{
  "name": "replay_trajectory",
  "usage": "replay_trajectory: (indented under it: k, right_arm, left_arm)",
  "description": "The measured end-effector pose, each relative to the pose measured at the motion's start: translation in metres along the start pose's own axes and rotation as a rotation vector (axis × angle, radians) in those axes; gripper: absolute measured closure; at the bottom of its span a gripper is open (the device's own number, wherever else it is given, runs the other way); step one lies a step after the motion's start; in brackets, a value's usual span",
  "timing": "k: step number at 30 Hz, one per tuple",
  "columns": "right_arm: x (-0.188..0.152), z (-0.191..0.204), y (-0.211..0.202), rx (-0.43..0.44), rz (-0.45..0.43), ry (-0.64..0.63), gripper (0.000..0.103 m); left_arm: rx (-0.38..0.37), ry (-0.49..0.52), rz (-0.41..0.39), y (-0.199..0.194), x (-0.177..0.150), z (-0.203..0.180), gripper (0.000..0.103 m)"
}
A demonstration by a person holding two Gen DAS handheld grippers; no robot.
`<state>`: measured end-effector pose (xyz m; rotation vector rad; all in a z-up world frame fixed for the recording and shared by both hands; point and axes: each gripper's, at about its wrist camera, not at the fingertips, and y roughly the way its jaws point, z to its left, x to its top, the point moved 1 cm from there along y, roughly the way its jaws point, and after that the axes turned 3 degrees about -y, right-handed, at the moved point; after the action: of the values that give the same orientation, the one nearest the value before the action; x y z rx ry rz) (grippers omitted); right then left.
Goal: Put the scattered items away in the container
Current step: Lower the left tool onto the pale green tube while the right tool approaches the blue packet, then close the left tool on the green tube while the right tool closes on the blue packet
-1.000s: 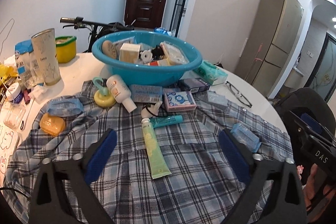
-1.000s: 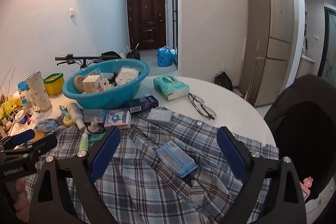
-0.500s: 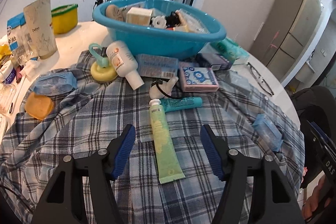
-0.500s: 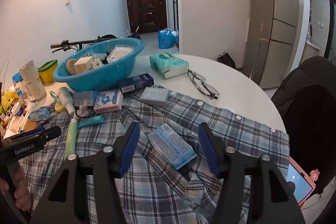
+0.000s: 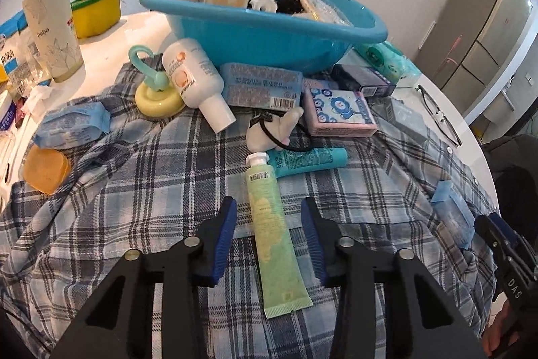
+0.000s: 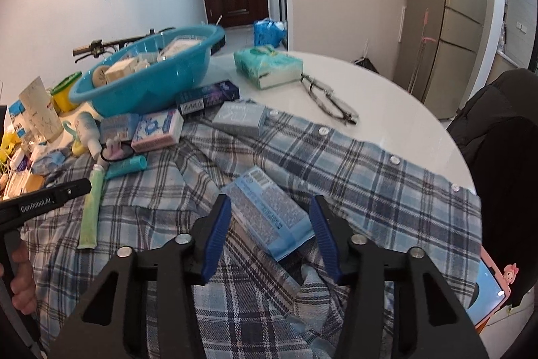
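A teal basin (image 5: 269, 32) with several items in it stands at the back of a plaid shirt (image 5: 134, 190) spread on the table. A pale green tube (image 5: 269, 224) lies on the shirt between the blue pads of my left gripper (image 5: 267, 202). Its jaws are closing and a gap shows on both sides of the tube. A light blue tissue pack (image 6: 269, 214) lies between the pads of my right gripper (image 6: 269, 199). Those jaws are closing too and stand close to the pack's sides without pressing it. The basin (image 6: 151, 90) is at the far left in the right wrist view.
A white bottle (image 5: 195, 79), a pink box (image 5: 339, 113), a teal tube (image 5: 309, 158) and more tissue packs lie in front of the basin. Glasses (image 6: 329, 103) and a green wipes pack (image 6: 269, 69) rest on the white table. A phone (image 6: 484, 295) lies at the right edge.
Both grippers have come down toward the shirt and their jaws have narrowed. The green tube now lies between the left pads, the blue pack between the right pads.
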<state>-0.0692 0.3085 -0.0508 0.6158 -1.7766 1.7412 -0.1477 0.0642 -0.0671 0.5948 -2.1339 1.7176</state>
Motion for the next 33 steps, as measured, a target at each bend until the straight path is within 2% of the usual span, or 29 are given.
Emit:
replay_trajectory:
  k: [9, 12, 13, 14, 15, 22, 28, 29, 30, 32, 33]
  right_arm:
    - [-0.005, 0.000, 0.021, -0.003, 0.055, -0.018, 0.060]
    - [-0.004, -0.002, 0.022, 0.001, 0.057, -0.017, 0.057]
    - [-0.004, -0.003, 0.022, 0.003, 0.056, -0.017, 0.056]
    - [-0.003, -0.003, 0.023, 0.006, 0.058, -0.019, 0.050]
    - [-0.002, -0.003, 0.024, 0.007, 0.060, -0.022, 0.046]
    - [-0.003, -0.001, 0.036, -0.014, 0.091, -0.066, 0.041]
    - [-0.003, 0.000, 0.044, -0.011, 0.112, -0.075, 0.038]
    - [-0.003, 0.000, 0.043, -0.012, 0.110, -0.072, 0.045]
    - [-0.002, 0.000, 0.040, -0.012, 0.106, -0.068, 0.056]
    - [-0.001, 0.002, 0.034, 0.012, 0.103, -0.064, 0.067]
    - [0.000, 0.004, 0.031, 0.021, 0.103, -0.065, 0.069]
  left_arm:
    - [0.001, -0.013, 0.061, 0.026, 0.004, 0.001, 0.065]
    - [0.015, -0.002, 0.052, 0.029, 0.009, -0.003, 0.065]
    - [0.018, 0.000, 0.050, 0.030, 0.010, -0.003, 0.066]
    - [0.026, 0.005, 0.046, 0.031, 0.010, -0.004, 0.077]
    - [0.022, 0.008, 0.050, 0.032, 0.011, -0.004, 0.079]
    - [0.014, 0.044, 0.043, 0.017, 0.009, -0.002, 0.080]
    - [-0.052, 0.067, 0.074, -0.002, -0.001, 0.000, 0.080]
    - [-0.053, 0.065, 0.071, -0.005, -0.003, 0.002, 0.080]
    - [-0.049, 0.064, 0.063, -0.008, -0.005, 0.005, 0.080]
    - [-0.047, 0.064, 0.048, -0.013, -0.006, 0.006, 0.079]
    - [-0.051, 0.066, 0.041, -0.016, -0.007, 0.006, 0.079]
